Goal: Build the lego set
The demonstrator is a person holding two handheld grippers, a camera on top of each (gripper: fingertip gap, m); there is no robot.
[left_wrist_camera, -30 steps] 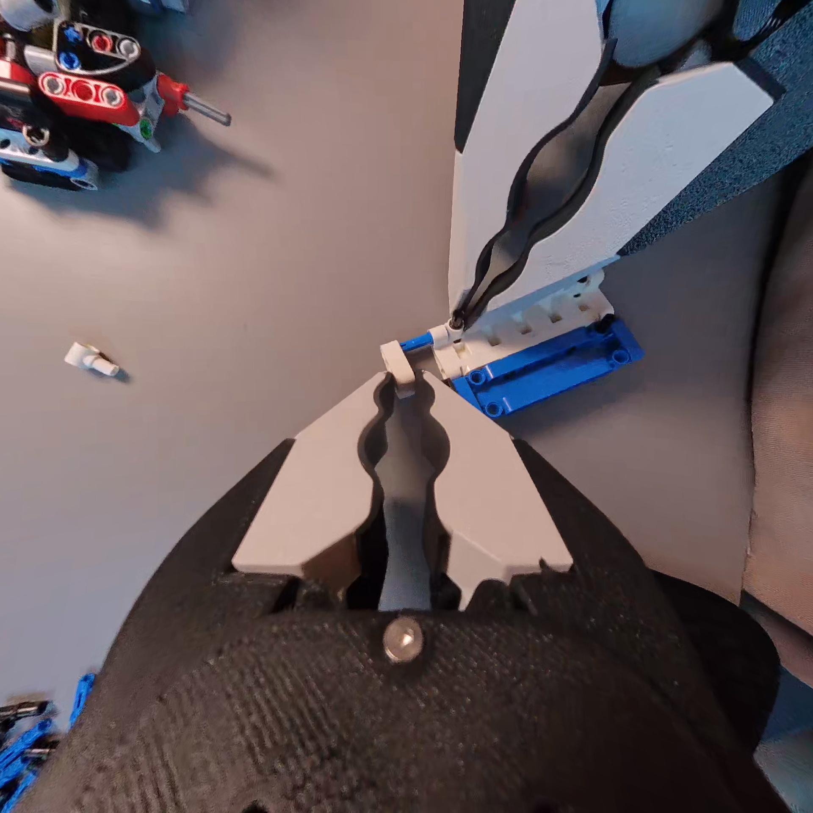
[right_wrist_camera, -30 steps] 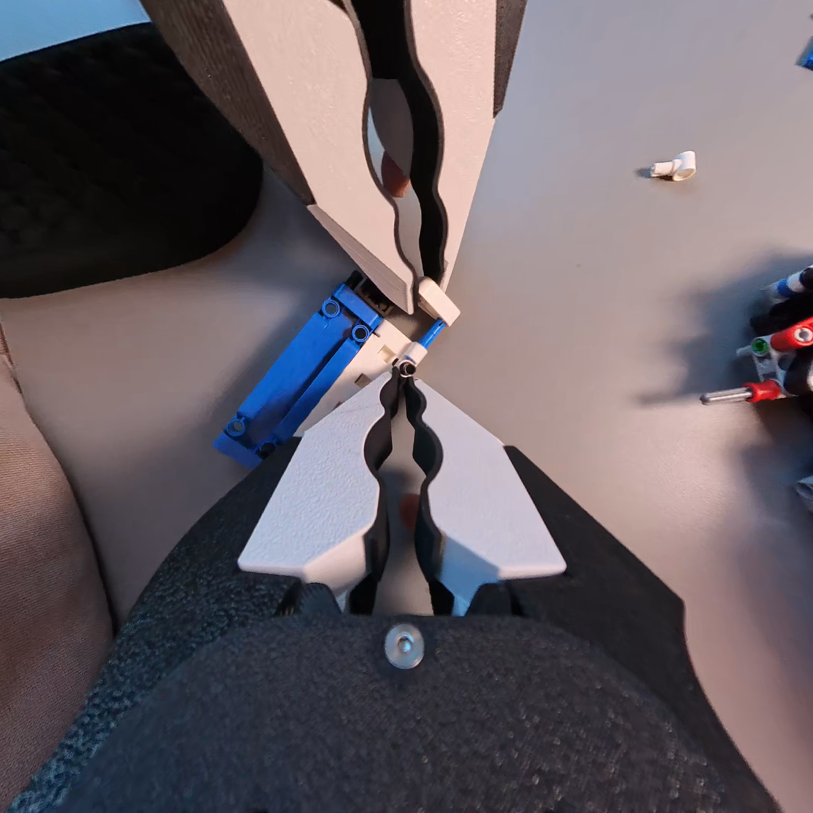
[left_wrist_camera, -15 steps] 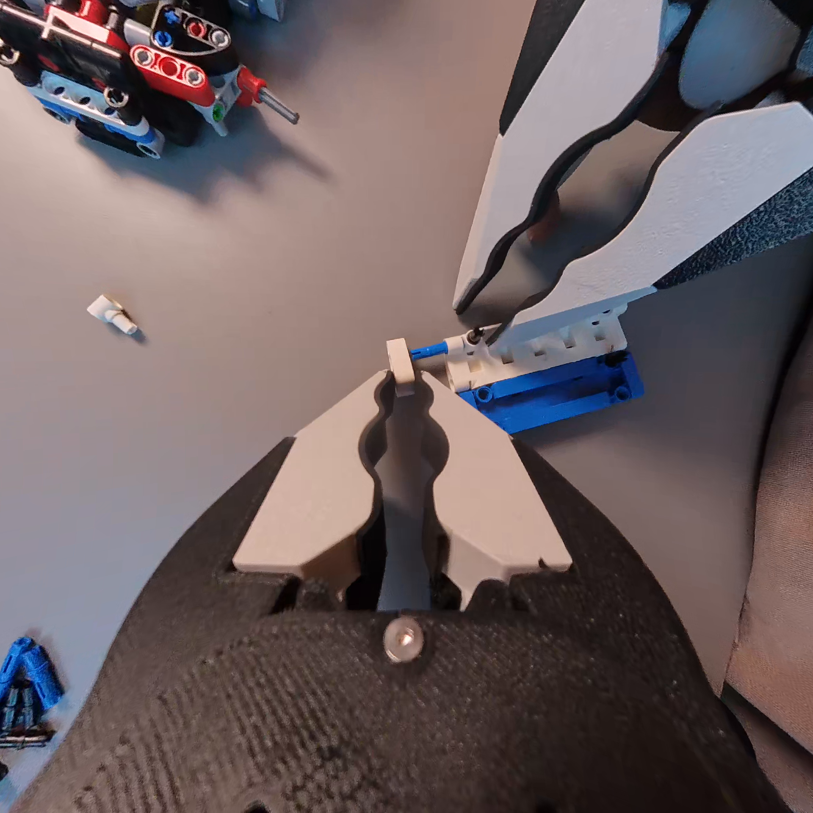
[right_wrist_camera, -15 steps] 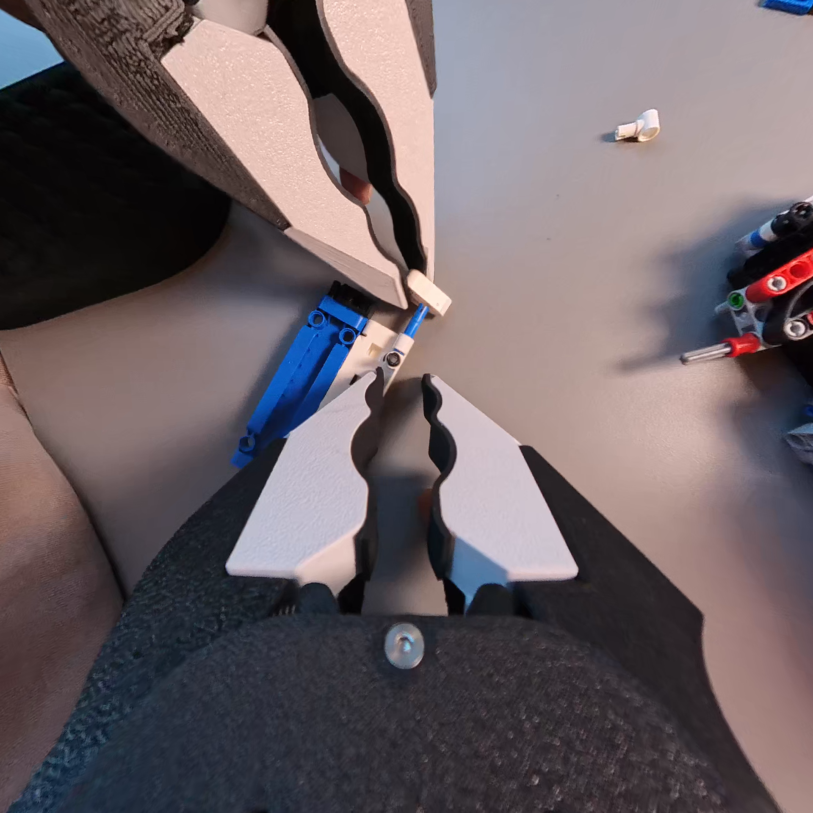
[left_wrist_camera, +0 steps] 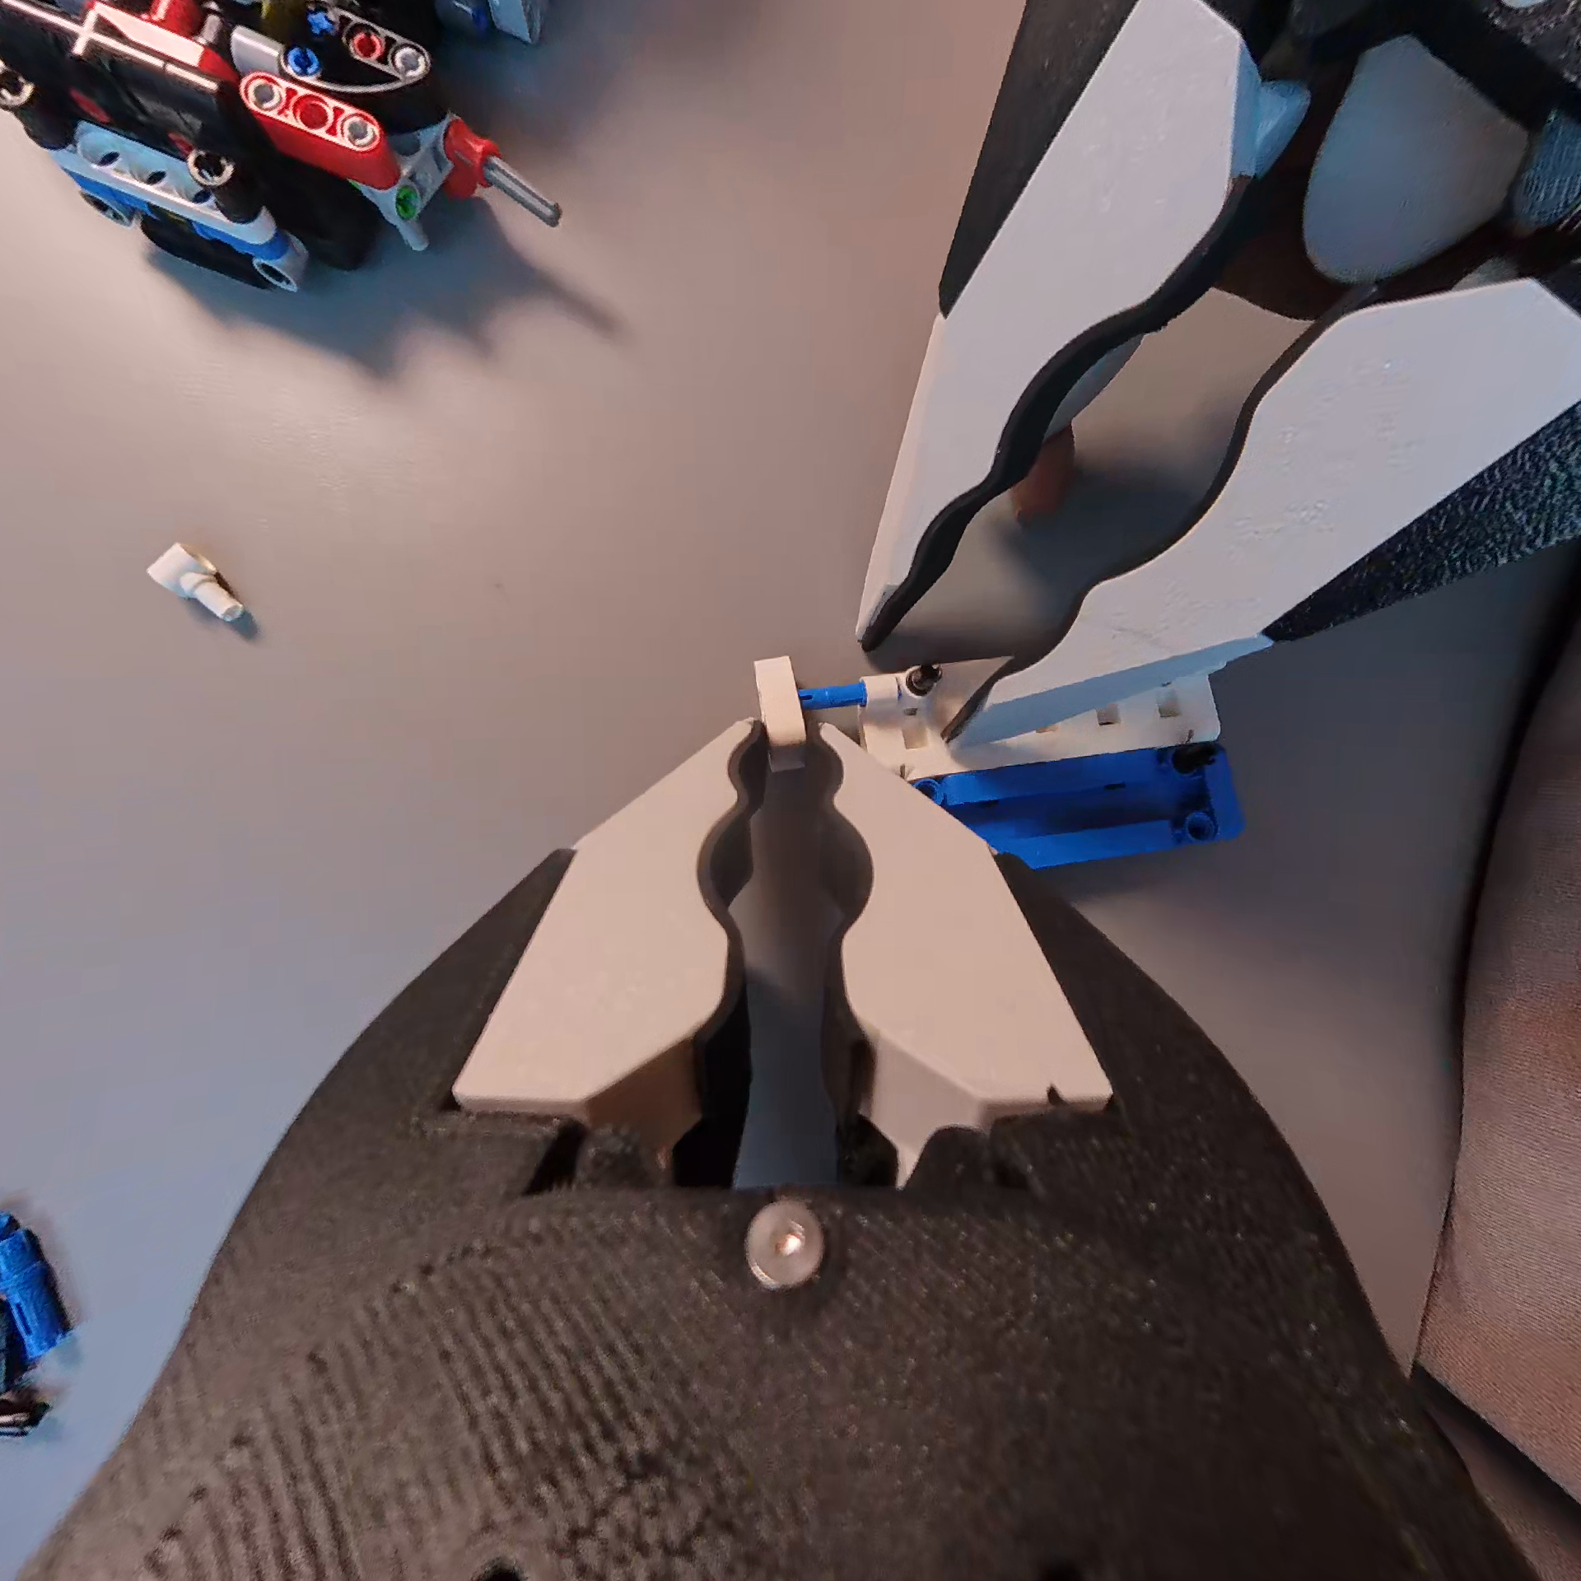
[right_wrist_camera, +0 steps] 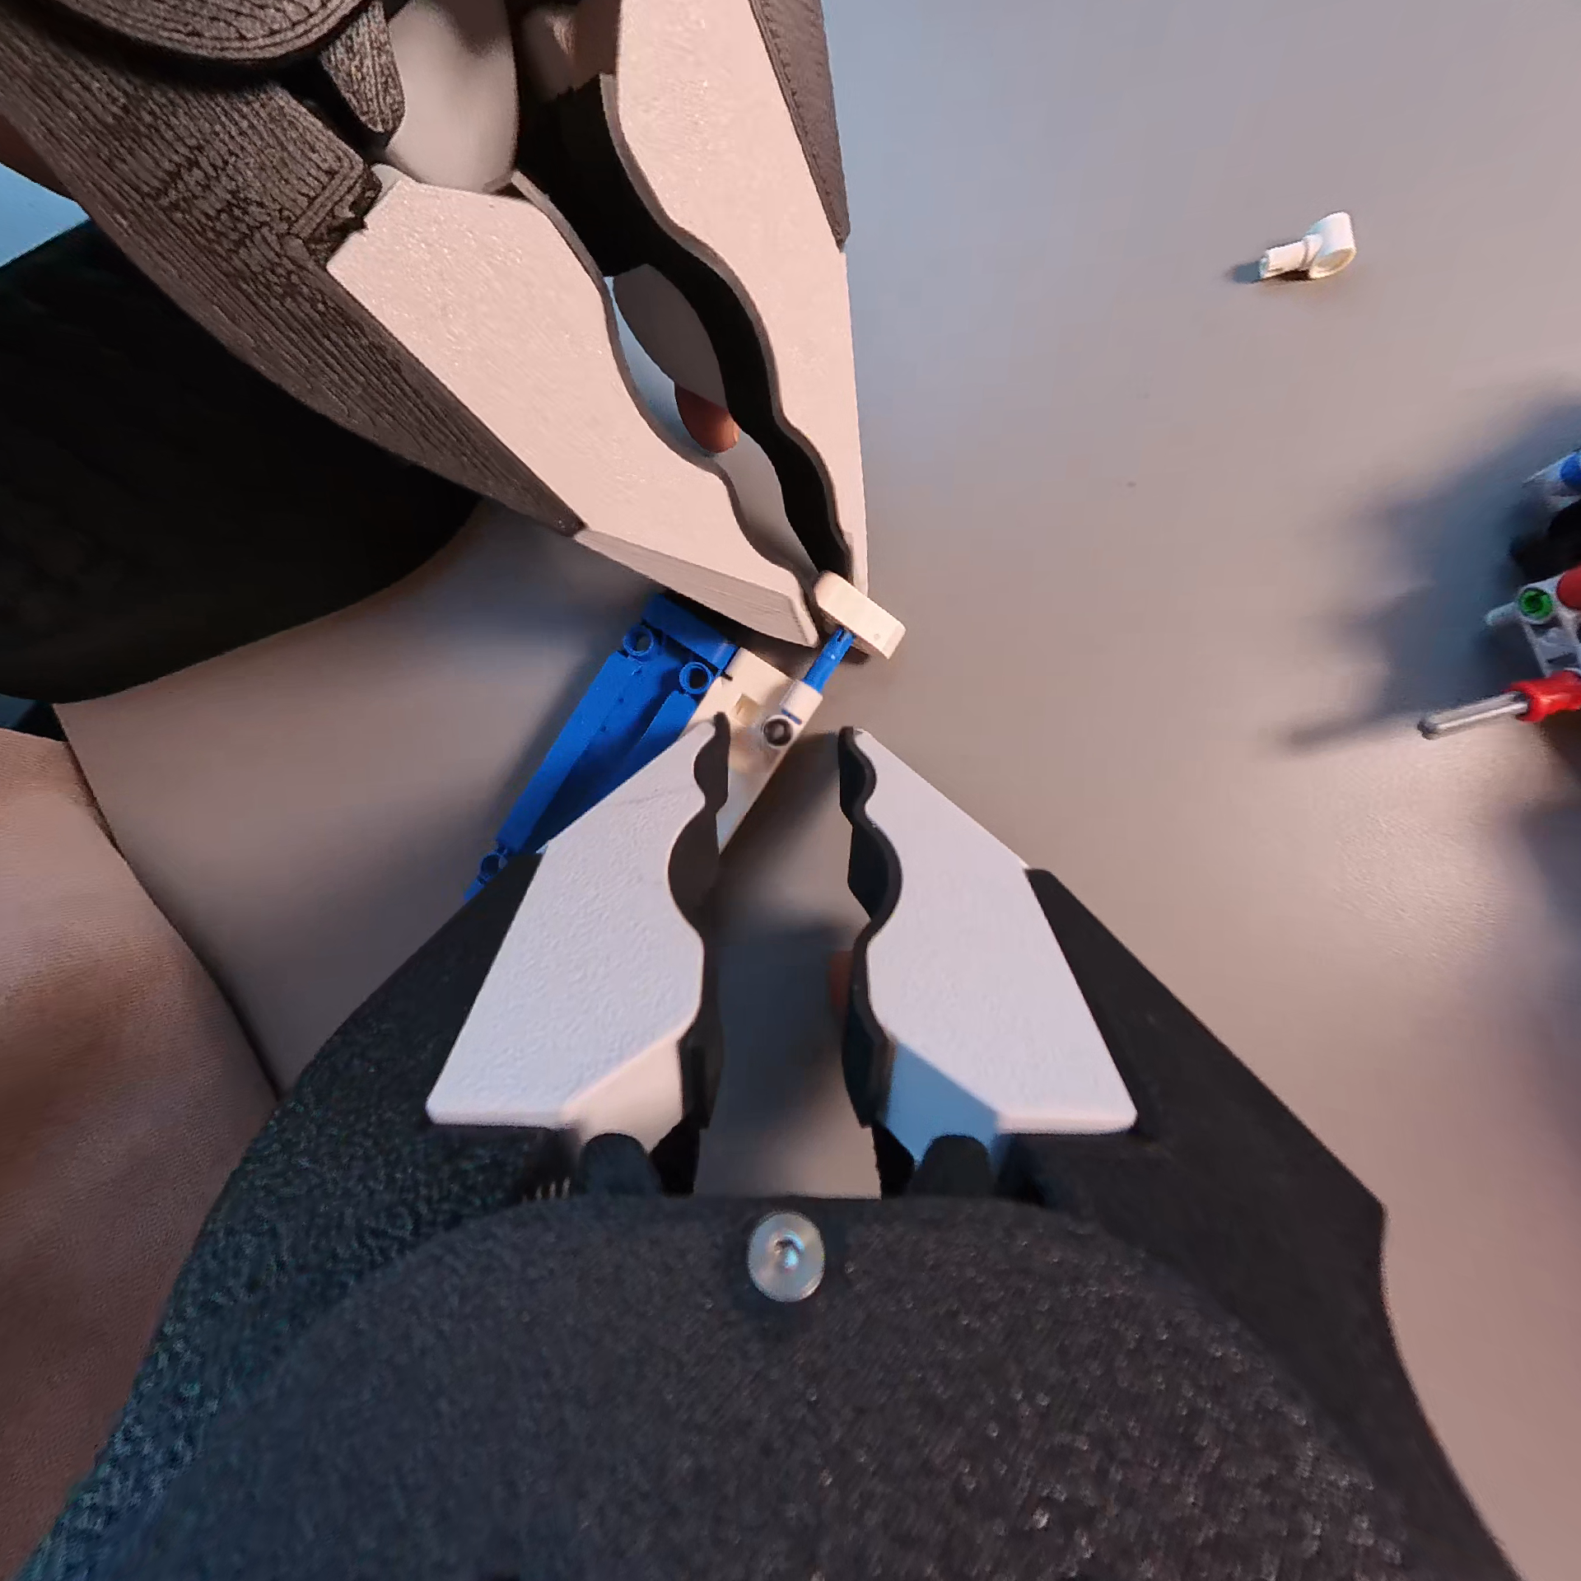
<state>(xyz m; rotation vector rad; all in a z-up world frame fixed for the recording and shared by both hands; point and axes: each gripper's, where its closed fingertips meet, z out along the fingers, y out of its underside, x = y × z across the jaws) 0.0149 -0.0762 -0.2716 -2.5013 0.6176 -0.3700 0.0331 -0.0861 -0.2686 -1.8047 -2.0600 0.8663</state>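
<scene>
The right gripper (right_wrist_camera: 778,736) has let go: a second ago its fingers were pinched on the white connector (left_wrist_camera: 890,689) at the end of the white-and-blue sub-assembly (left_wrist_camera: 1078,796); now they stand apart, the left finger (right_wrist_camera: 599,924) lying over the white part, the right one clear of it. The sub-assembly rests on the grey surface (left_wrist_camera: 513,479). The left gripper (left_wrist_camera: 783,736) stays clamped on a small white piece (left_wrist_camera: 780,710), held against the tip of the blue axle pin (left_wrist_camera: 834,695) that sticks out of the connector. Judgement: the piece is being pushed onto the pin, not yet seated, and with the brace released the sub-assembly may slide. Beyond the pin a loose white connector (left_wrist_camera: 195,590) and the larger red-and-black build (left_wrist_camera: 239,145) lie untouched.
</scene>
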